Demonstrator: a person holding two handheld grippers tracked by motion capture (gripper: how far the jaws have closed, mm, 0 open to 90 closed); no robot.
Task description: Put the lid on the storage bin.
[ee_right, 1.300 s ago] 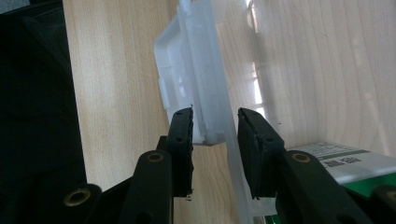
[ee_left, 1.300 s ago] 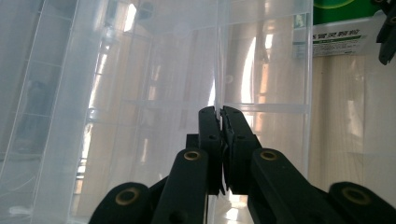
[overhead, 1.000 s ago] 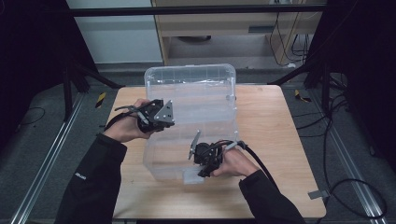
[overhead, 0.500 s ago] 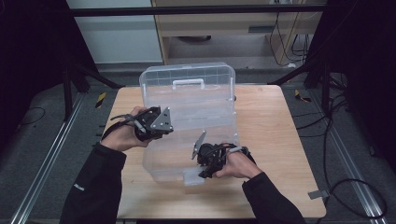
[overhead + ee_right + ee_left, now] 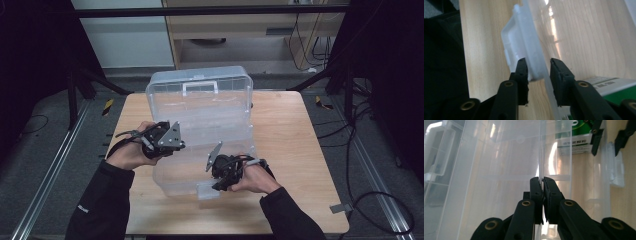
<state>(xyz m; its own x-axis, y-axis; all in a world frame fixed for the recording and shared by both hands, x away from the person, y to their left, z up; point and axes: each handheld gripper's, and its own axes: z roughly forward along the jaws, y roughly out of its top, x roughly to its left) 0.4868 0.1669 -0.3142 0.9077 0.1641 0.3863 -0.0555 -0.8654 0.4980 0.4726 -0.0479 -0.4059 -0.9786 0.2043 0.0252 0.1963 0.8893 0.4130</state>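
Note:
A clear plastic storage box [image 5: 180,177] stands on the wooden table [image 5: 295,150], its lid [image 5: 200,107] raised at the back with a white handle [image 5: 200,88] on top. My left gripper [image 5: 181,145] is at the box's left side. It is shut on a thin clear edge of the lid [image 5: 541,157], pads [image 5: 535,187] pressed together on it. My right gripper [image 5: 216,184] is at the front wall beside the latch [image 5: 511,47]. Its jaws straddle that wall [image 5: 537,67] and pinch it. A green-labelled pack [image 5: 571,142] lies inside the box, also seen as the pack [image 5: 614,92].
Bare tabletop lies to the right of the box and along the near edge [image 5: 225,225]. Dark frame posts [image 5: 345,85] and cables [image 5: 380,210] surround the table. A cabinet [image 5: 240,35] stands behind it.
My left gripper has drawn a little toward the near edge, still clamped on the lid's edge, and the lid has tilted with it. The right hand has stayed put.

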